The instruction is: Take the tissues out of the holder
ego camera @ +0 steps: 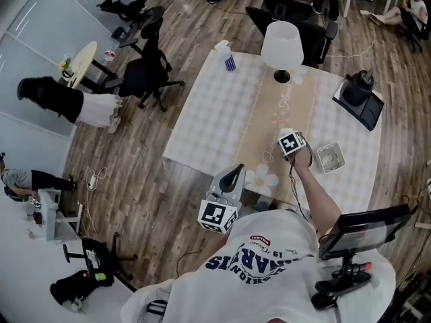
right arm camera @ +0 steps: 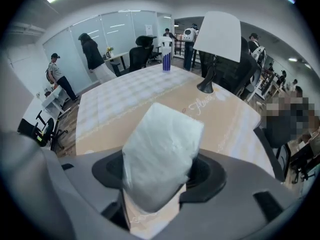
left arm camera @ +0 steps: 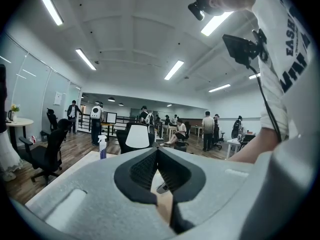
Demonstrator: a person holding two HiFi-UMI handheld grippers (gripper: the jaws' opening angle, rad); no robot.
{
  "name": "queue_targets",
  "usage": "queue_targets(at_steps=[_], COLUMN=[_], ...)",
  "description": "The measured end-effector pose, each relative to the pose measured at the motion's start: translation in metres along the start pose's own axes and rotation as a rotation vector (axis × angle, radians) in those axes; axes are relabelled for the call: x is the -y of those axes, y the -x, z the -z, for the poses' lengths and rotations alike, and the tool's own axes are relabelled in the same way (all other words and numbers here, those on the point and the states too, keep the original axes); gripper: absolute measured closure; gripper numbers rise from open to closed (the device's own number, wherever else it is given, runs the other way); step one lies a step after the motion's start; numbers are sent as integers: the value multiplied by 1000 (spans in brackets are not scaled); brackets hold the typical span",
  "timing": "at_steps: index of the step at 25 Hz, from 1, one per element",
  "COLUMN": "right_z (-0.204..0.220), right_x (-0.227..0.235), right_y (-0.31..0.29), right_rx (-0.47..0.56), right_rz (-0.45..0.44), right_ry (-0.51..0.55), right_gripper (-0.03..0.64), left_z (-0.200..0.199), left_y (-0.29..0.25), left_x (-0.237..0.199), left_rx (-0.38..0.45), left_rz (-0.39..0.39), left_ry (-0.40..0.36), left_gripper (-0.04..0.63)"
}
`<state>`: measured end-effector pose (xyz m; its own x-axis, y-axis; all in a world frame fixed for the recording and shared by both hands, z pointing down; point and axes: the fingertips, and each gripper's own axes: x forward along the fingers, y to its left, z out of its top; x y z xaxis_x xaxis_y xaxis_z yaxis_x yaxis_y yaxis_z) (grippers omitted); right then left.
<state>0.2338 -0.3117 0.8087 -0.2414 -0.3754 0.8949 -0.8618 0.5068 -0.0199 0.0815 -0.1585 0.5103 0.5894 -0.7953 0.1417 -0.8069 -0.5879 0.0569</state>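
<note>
Tissues (right arm camera: 162, 144) clamped in right gripper (right arm camera: 159, 176), holder (ego camera: 320, 160) nearby

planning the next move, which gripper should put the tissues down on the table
Right: the right gripper clamps the tissues over the table; the left gripper is shut, empty, at its edge.

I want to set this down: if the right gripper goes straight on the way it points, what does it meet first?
Most likely the beige runner on the table; the tissue pack clamped in the right gripper would touch it first. The lamp stands right of that line.
</note>
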Motion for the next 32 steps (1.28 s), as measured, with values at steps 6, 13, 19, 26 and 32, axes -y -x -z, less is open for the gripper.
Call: queue_targets(at_steps=[6,13,19,26,32], right_z=[22,33,31,31,26], right_x=[-7,-13,-15,-19,-16], right_y=[-39,-61,-60,-62,-57], right_rx=[-76,-139,-144,-127,-99], right_rz=[-28,-11,-18,-36,-62], right_ry=[25,91,87,104,37], right_gripper=[325,325,325,296,211], left_z=[5,10,7,8,5], left_y=[9,13,13,8,6], left_x=[-7,-15,-15,-14,-13], left_rx=[-7,-13,-8,-7,-7], left_rz=[-42,-70,-71,-56,-44], left_ry=[1,1,6,0,1], left_gripper=[591,591,591,591,591])
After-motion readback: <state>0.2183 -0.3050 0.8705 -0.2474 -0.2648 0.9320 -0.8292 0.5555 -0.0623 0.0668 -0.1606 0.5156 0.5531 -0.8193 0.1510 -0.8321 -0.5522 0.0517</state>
